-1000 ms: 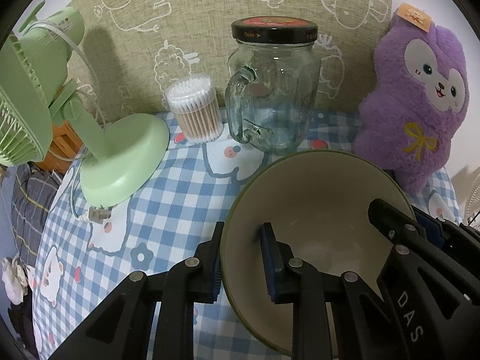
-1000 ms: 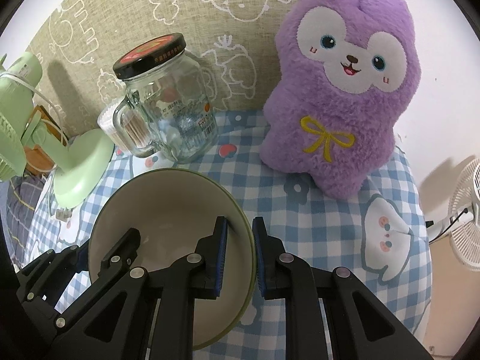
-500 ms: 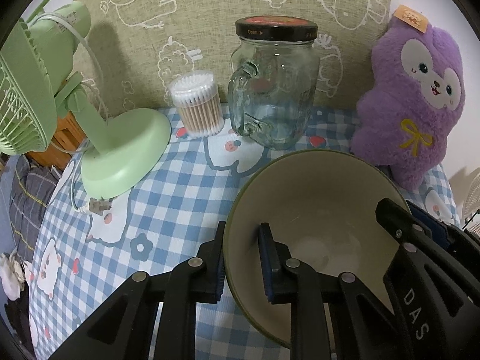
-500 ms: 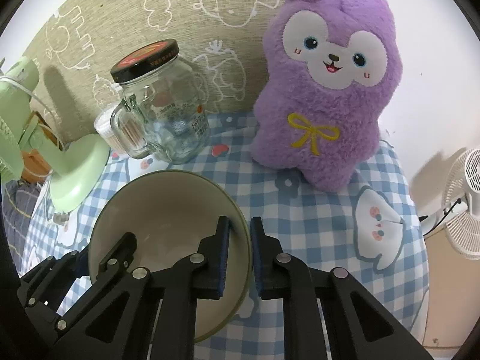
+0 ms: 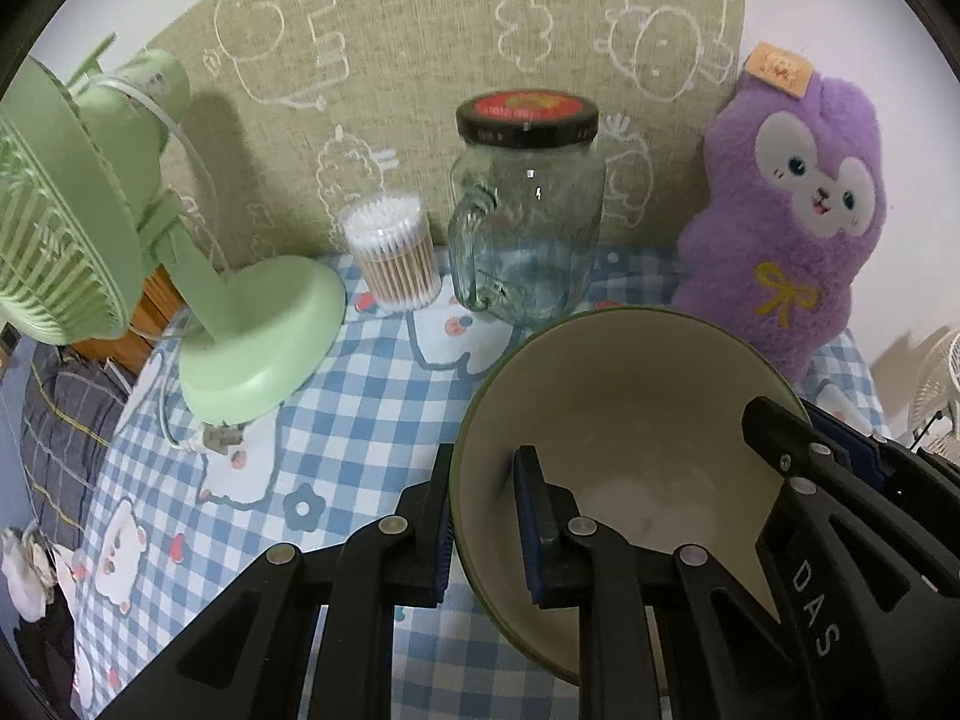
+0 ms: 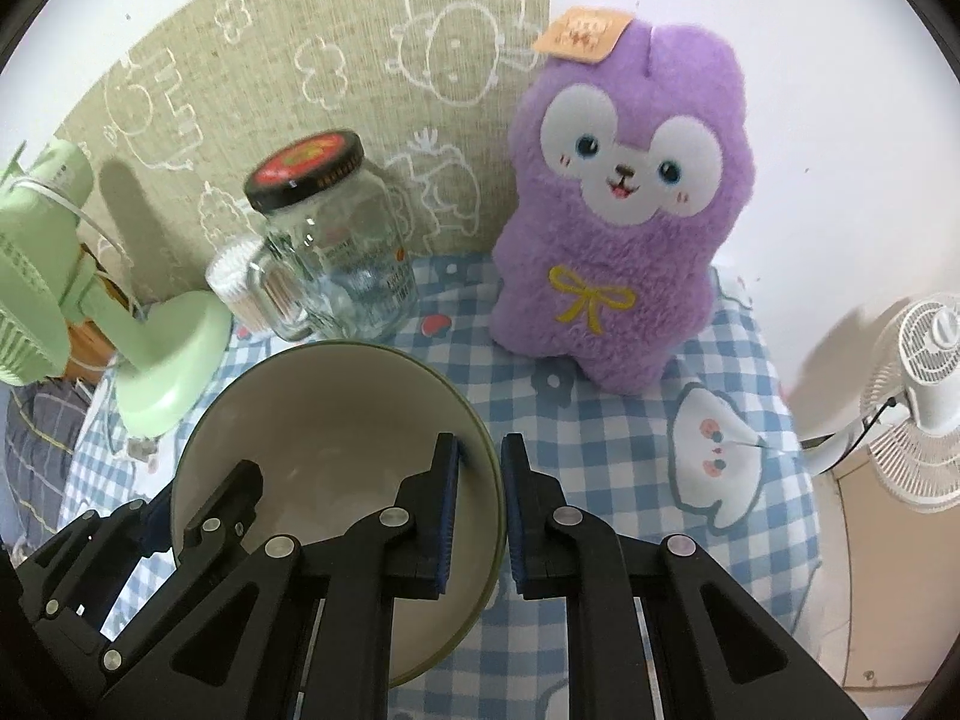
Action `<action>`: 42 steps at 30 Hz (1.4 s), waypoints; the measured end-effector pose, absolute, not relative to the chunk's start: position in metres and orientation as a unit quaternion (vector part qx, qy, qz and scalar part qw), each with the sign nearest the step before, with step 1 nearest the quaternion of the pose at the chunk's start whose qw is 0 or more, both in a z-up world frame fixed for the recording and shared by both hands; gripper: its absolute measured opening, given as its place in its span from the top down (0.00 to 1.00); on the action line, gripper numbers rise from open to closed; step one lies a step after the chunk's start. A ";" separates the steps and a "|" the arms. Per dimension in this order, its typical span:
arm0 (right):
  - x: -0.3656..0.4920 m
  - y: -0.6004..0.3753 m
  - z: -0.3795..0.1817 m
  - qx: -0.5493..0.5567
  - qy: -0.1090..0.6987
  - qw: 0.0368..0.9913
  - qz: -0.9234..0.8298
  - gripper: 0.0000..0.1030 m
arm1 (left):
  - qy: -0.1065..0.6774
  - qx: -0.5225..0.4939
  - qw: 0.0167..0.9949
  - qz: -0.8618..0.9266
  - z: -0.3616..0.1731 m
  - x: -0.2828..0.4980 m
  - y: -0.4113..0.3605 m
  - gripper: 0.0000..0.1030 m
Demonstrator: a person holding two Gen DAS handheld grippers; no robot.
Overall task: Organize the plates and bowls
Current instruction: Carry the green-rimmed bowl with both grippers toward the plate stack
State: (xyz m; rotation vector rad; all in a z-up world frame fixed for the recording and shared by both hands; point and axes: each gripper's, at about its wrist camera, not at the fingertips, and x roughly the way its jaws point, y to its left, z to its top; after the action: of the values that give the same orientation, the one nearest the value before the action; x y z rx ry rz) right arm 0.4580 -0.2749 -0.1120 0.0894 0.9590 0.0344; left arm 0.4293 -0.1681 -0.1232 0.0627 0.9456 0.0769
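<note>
I am holding one bowl [image 5: 624, 420] with both my tools, one on each side, because it is wide and could tip if I pinched only one edge. The bowl is sitting low in both pictures, a bit right of the middle in the left view and a bit left of the middle in the right view. It is creamy inside with a green rim, and it is tilting a little toward the back. I am keeping it over the checked cloth [image 5: 336, 420], in front of the jar [image 5: 528, 222], so it is not bumping anything. My left tool [image 5: 480, 525] is nearly closed and is pinching the bowl's left rim, one pad outside and one pad inside. My right tool [image 6: 478, 519] is nearly closed too and is pinching the right rim the same way. In the left view I am also seeing my right tool at the lower right, on the far rim. The green fan [image 5: 120, 252] is standing at the left, and the purple toy [image 6: 618, 228] is sitting at the upper right, both away from the bowl. The cotton buds [image 5: 396, 252] are just beside the jar. I am seeing no plates and no other bowls here, so I am not able to tell where this bowl should go. I think I am in the lifting part of the job.
</note>
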 end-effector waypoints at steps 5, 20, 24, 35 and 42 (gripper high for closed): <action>0.445 -0.274 -0.092 0.043 0.452 0.891 0.014 0.83 | 0.444 0.030 0.895 0.036 -0.103 0.419 -0.168 0.85; 0.386 -0.268 -0.019 0.046 0.425 0.904 0.001 0.83 | 0.417 0.032 0.908 0.023 -0.036 0.368 -0.166 0.85; 0.367 -0.265 -0.004 0.048 0.419 0.907 -0.002 0.83 | 0.411 0.032 0.911 0.020 -0.023 0.352 -0.161 0.85; 0.311 -0.254 0.033 0.045 0.397 0.916 -0.021 0.83 | 0.393 0.029 0.919 0.000 0.013 0.299 -0.151 0.85; 0.281 -0.243 0.051 0.048 0.387 0.920 -0.029 0.83 | 0.382 0.028 0.924 -0.008 0.029 0.271 -0.142 0.85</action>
State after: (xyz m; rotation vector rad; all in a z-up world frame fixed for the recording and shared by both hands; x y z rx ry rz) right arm 0.2806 -0.2432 0.0512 0.0995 0.7959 -0.0592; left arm 0.2706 -0.1419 0.0294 0.0584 0.7841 -0.0160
